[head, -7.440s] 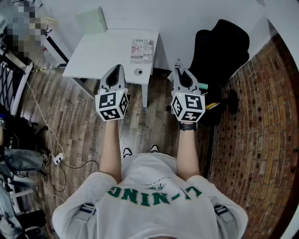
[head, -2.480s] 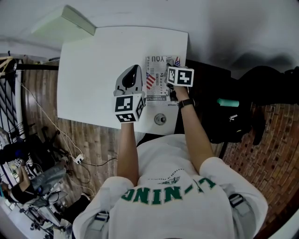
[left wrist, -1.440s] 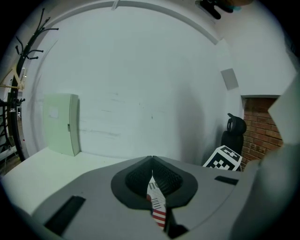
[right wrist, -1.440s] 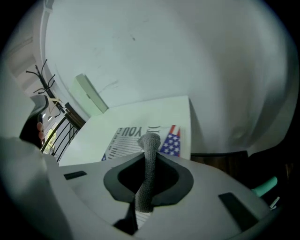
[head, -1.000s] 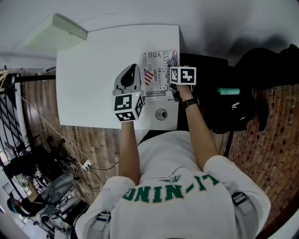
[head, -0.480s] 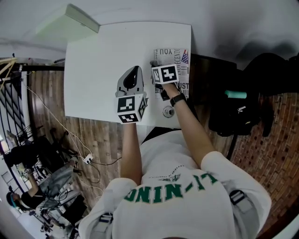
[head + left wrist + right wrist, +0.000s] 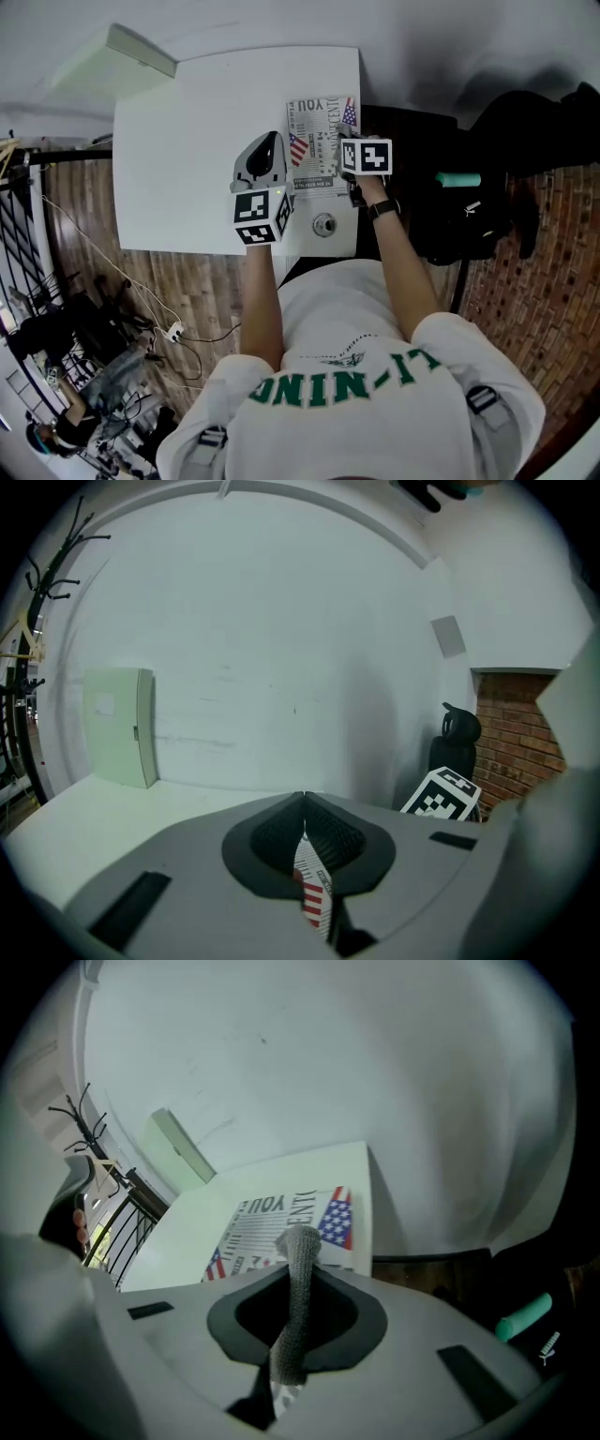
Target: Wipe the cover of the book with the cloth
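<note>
Book point(image 7: 317, 148) lies flat at right edge of white surface point(image 7: 187, 141).
Left gripper point(image 7: 305, 841): jaws clamped on book's left edge, probably to stop it sliding.
Right gripper point(image 7: 295, 1302): jaws closed on grey cloth point(image 7: 300, 1251), cloth tip over near right of cover, placed for wiping.

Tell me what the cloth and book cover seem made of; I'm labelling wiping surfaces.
The cloth: grey knitted fabric, matte; fine looped texture shows. The book cover: printed paper or card, with flat text and flags; gloss unclear.
</note>
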`<action>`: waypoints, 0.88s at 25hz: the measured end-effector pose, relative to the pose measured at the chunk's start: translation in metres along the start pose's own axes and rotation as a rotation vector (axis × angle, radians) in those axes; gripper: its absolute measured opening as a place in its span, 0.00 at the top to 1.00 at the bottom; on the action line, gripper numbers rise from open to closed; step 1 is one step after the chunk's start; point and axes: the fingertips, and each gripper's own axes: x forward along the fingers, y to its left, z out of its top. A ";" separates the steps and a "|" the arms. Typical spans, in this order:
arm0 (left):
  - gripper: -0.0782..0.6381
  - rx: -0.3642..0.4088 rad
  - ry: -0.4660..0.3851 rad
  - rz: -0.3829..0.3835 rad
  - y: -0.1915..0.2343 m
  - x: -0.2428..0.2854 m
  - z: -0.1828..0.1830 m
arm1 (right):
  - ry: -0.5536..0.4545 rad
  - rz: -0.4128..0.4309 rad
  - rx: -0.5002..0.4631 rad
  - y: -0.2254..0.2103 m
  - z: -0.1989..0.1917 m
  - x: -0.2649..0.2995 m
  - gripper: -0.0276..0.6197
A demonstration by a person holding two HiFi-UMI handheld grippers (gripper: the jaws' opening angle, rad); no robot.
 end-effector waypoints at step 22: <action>0.87 -0.019 -0.005 0.121 0.036 -0.042 -0.007 | 0.074 0.218 -0.117 0.138 -0.027 0.028 0.89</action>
